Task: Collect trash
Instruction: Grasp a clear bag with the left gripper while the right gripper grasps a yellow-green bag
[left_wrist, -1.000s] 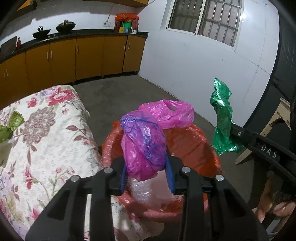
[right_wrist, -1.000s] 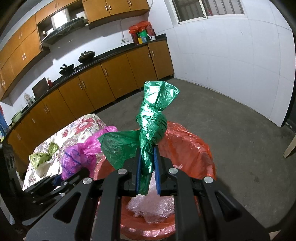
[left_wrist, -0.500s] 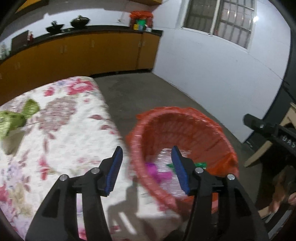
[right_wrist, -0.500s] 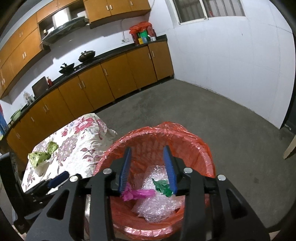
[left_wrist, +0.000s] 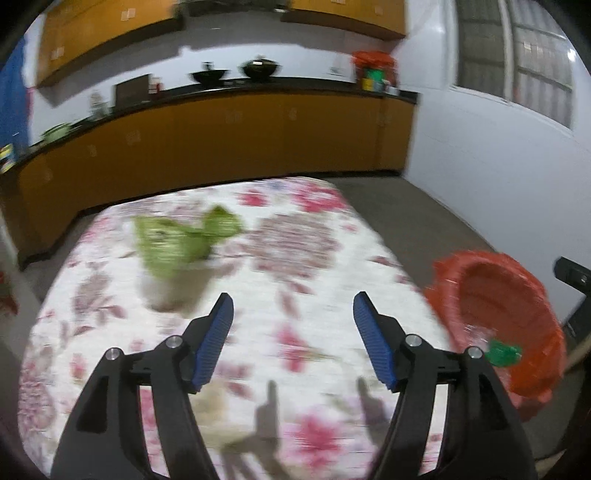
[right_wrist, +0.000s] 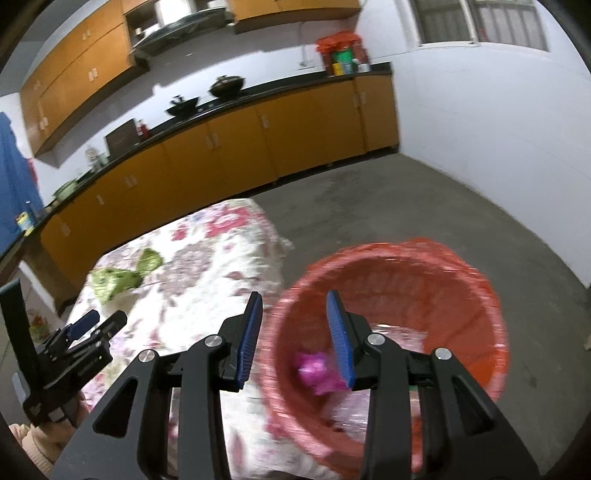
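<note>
On the flowered tablecloth, at about eleven o'clock from the left gripper, lies a crumpled green bag. Its jaws have just been opening and stand wide, empty. At three o'clock sits the red bin. The right gripper stands half open, empty, over the bin's rim; the pink bag lies inside.
</note>
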